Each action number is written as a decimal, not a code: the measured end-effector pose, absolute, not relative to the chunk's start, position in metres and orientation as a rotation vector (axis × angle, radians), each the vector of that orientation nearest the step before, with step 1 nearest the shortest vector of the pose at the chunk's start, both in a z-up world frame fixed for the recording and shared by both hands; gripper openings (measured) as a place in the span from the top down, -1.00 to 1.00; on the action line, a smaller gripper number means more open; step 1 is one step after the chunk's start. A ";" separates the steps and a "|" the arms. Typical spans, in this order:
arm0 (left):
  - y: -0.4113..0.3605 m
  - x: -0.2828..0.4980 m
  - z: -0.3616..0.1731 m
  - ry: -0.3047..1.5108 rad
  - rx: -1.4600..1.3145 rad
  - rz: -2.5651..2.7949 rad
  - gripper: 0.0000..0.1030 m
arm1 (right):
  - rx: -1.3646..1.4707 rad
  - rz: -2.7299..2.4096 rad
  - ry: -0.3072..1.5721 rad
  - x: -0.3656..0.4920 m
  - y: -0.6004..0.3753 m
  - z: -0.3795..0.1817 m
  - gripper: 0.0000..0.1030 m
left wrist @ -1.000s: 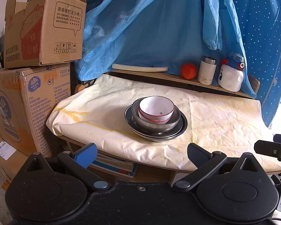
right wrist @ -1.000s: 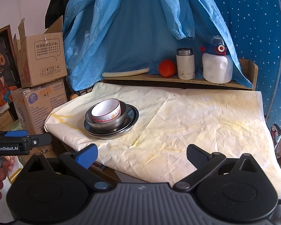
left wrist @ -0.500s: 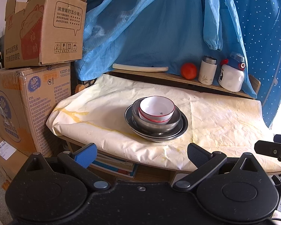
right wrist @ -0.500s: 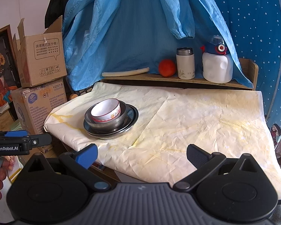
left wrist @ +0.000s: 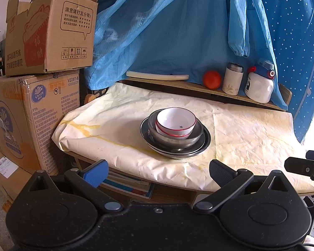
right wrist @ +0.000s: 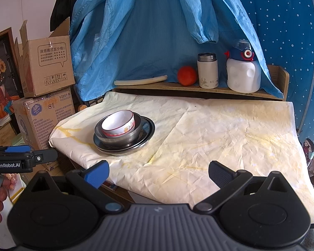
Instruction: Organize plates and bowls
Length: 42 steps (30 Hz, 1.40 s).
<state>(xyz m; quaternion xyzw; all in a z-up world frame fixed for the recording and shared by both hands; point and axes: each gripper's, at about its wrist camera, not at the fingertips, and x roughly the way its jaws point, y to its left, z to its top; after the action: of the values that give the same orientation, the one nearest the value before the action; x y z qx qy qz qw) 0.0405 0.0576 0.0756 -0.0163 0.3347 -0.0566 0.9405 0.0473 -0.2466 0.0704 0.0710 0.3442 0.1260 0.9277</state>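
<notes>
Stack of white bowl (left wrist: pixel 175 121) in metal bowl (left wrist: pixel 175 137) on metal plates (left wrist: pixel 174 148), sitting mid-table (left wrist: pixel 251 129): lying straight ahead of the left gripper (left wrist: pixel 158 170), left of the right gripper (right wrist: pixel 159 171), both gaping wide, empty, left nearer.

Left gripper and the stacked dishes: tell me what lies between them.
Nothing but bare, creased tablecloth separates the left gripper from the stacked dishes; the left wrist view shows it.
</notes>
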 end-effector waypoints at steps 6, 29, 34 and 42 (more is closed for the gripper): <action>0.058 0.041 0.075 0.683 -0.035 -0.115 -0.98 | 0.145 0.259 0.705 0.048 -0.247 0.070 -1.00; 0.057 0.043 0.078 0.679 -0.060 -0.117 -0.98 | 0.144 0.259 0.707 0.051 -0.244 0.070 -1.00; 0.057 0.045 0.077 0.685 -0.061 -0.112 -0.98 | 0.144 0.259 0.709 0.052 -0.243 0.069 -1.00; 0.057 0.048 0.076 0.689 -0.060 -0.107 -0.98 | 0.143 0.263 0.717 0.057 -0.241 0.068 -1.00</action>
<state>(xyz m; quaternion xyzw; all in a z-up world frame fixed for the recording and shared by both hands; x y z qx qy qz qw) 0.0477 0.0569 0.0759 -0.0292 0.3376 -0.0526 0.9394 0.0571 -0.2410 0.0679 0.0699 0.3495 0.1282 0.9255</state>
